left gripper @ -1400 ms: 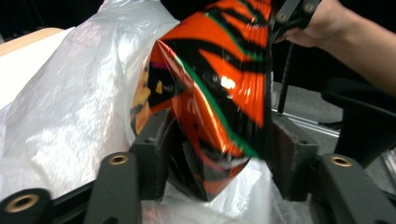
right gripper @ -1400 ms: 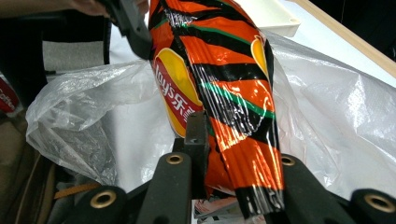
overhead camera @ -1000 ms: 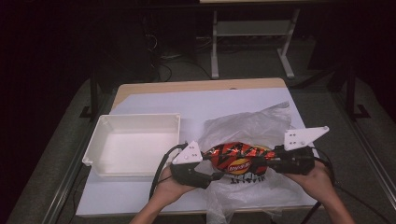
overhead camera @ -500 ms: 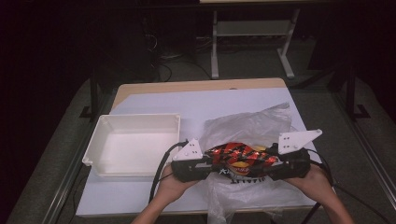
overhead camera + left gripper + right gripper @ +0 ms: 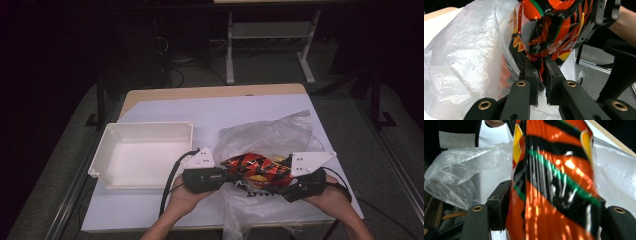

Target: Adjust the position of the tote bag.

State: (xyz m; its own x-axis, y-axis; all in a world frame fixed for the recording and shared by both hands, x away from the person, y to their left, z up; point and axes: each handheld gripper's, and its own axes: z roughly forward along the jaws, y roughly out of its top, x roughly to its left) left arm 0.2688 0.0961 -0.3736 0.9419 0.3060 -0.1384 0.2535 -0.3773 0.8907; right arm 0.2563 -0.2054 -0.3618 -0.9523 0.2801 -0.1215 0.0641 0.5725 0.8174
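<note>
An orange, black and red snack bag (image 5: 256,168) is held just above a crumpled clear plastic bag (image 5: 272,134) near the table's front edge. My left gripper (image 5: 231,176) is at the snack bag's left end. Its jaws have just been closing and now pinch a fold of the foil (image 5: 541,63). My right gripper (image 5: 285,184) is at the snack bag's right end. Its jaws have just been opening and stand wide apart, with the snack bag (image 5: 554,195) still between them and covering the right jaw's pad.
A white empty tray (image 5: 107,150) sits to the left of my left hand. White paper (image 5: 200,110) covers the wooden table. A metal stand (image 5: 230,45) rises on the dark floor beyond the far edge.
The left jaws have shut on the snack bag's left end. The right jaws, which were shut on its right end, have spread apart. Both hands stayed roughly in place.
</note>
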